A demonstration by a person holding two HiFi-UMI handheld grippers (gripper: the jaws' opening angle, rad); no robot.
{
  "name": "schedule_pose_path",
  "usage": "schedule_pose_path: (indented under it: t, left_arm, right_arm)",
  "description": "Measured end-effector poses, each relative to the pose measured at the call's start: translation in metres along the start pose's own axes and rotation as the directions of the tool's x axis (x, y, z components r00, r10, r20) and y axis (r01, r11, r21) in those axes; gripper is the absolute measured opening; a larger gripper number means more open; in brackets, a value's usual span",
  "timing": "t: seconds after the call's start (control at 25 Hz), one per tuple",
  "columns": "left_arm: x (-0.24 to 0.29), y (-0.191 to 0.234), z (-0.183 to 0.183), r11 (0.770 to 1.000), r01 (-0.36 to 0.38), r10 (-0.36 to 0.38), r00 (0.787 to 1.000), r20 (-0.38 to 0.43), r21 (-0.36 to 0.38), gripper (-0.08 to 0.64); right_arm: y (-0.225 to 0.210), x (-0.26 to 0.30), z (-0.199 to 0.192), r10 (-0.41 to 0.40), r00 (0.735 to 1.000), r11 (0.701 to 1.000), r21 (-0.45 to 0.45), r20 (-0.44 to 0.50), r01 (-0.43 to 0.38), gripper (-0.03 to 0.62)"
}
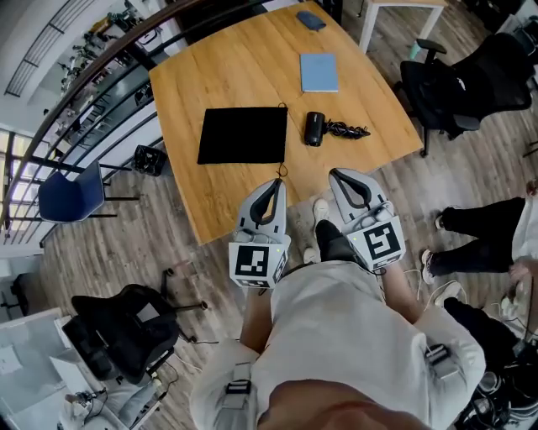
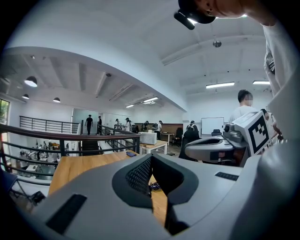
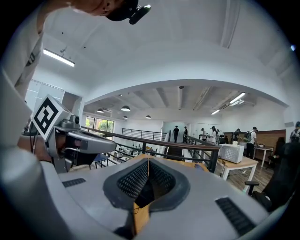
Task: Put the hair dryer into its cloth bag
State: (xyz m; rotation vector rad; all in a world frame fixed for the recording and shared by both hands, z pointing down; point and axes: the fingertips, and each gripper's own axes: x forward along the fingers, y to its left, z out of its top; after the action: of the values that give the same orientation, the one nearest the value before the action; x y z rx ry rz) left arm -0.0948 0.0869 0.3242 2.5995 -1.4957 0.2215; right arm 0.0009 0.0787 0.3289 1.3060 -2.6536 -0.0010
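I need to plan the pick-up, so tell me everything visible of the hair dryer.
The hair dryer is small and black, lying on the wooden table, just right of the black cloth bag with a gap between. Its black cord lies bunched at its right. Only the table touches it; the left gripper and right gripper hover short of it.

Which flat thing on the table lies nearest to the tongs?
The black cloth bag, left of the hair dryer. The light blue book and the small dark blue item lie farther back.
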Motion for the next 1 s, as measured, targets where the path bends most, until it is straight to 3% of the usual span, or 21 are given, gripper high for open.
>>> schedule_pose_path:
  t: [1.0]
  left_arm:
    - [0.143,0.067,0.006,0.995,-0.09,0.087,0.993,-0.083,-0.042,0.018]
  right_arm:
    - [-0.11,0.12,-0.016,0.102,0.992,0.995,0.012,-0.07,-0.102,0.021]
